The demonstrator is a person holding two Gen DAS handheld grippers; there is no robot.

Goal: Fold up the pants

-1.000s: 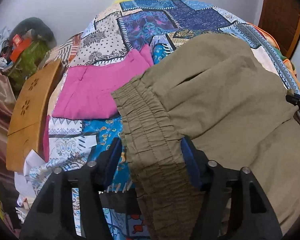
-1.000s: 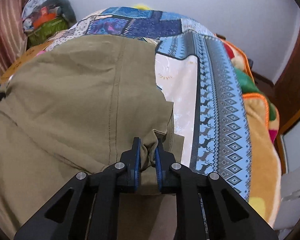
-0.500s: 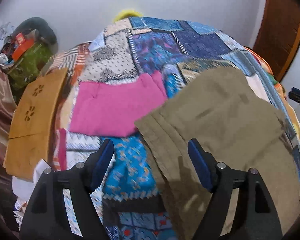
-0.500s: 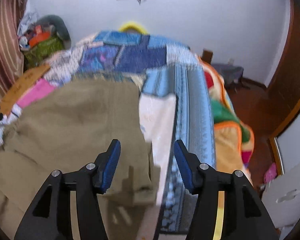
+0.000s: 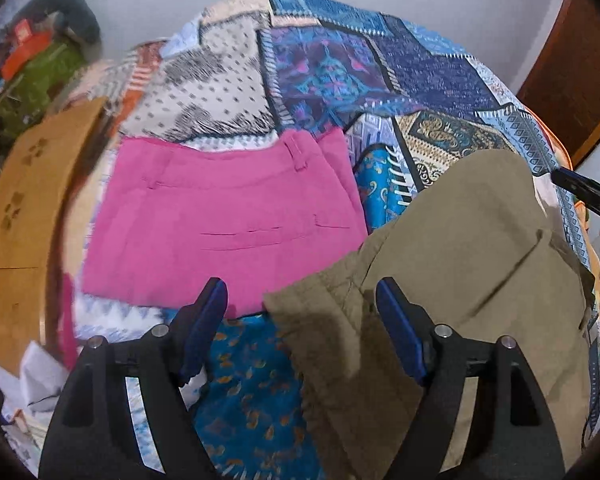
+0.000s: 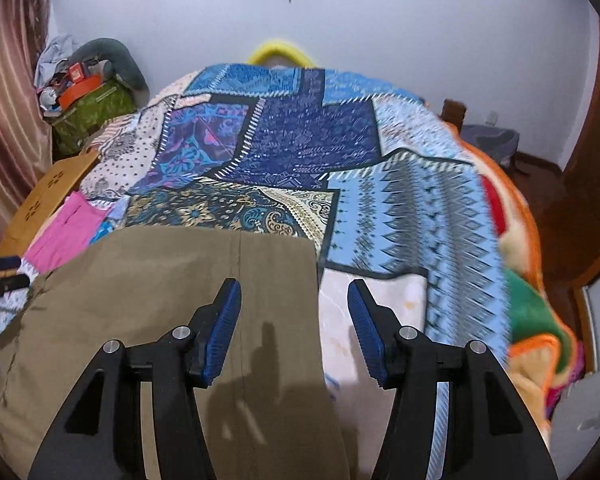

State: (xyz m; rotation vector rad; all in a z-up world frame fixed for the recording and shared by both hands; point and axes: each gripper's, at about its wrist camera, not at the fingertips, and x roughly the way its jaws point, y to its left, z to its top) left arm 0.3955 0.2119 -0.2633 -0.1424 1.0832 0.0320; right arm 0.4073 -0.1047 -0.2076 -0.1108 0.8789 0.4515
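Observation:
Olive-green pants point(image 5: 468, 264) lie folded on the patchwork bedspread point(image 5: 332, 68), their elastic waistband toward the left gripper. My left gripper point(image 5: 300, 304) is open and empty, hovering above the waistband corner. In the right wrist view the same pants point(image 6: 160, 288) lie flat at lower left. My right gripper point(image 6: 294, 300) is open and empty above their right edge. The right gripper's tip point(image 5: 584, 192) shows at the right edge of the left wrist view.
Folded pink pants point(image 5: 220, 220) lie on the bed left of the olive ones, also seen in the right wrist view point(image 6: 64, 228). A wooden board point(image 5: 24, 216) stands at the bed's left side. A cluttered pile point(image 6: 88, 96) sits by the wall. An orange blanket point(image 6: 532, 264) hangs off the right.
Both grippers have let go of the olive pants and opened. They have lifted up and back, and the pants now lie flat on the bed.

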